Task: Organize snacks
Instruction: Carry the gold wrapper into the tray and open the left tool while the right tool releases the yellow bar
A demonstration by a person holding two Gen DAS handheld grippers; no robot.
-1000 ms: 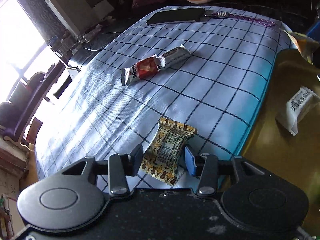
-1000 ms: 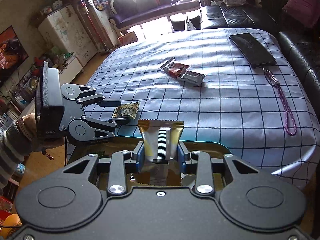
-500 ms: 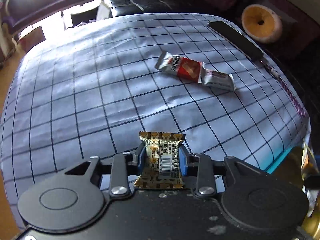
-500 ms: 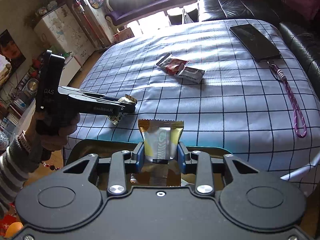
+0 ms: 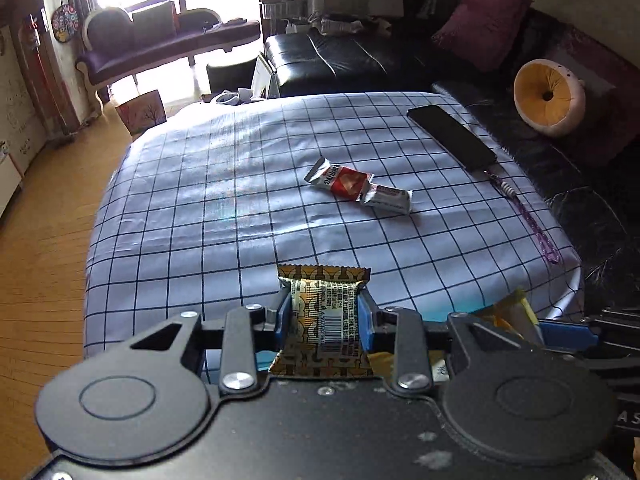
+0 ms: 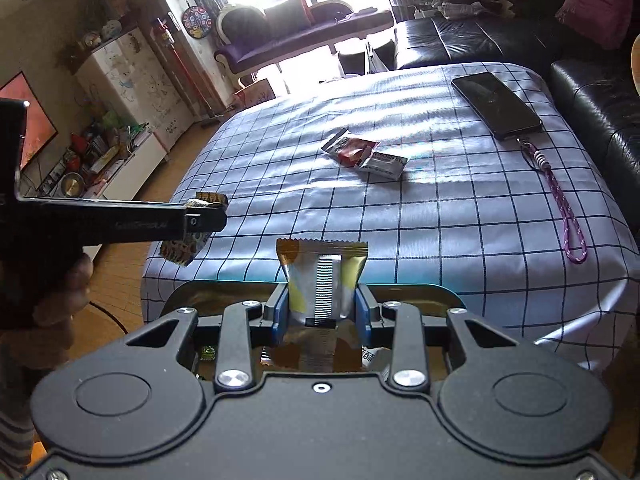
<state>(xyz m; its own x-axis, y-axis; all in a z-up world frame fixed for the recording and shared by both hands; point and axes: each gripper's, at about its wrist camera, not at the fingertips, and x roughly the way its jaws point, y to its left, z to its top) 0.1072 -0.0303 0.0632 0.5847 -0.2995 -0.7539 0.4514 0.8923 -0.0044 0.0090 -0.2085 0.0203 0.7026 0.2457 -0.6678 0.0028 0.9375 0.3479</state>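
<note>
Both snacks look light, soft and crinkly, with slippery film, so a pinch across the padded middle should hold best. The left gripper has its jaws pinching the brown patterned packet at lower centre, lifted off the checked bench. The right gripper has its jaws pinching the gold-and-silver packet above the dark tray. Two more wrappers lie mid-frame.

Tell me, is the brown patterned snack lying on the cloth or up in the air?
Up in the air. The left tongs are shut on the brown patterned snack, and it hangs clear of the checked cloth.
</note>
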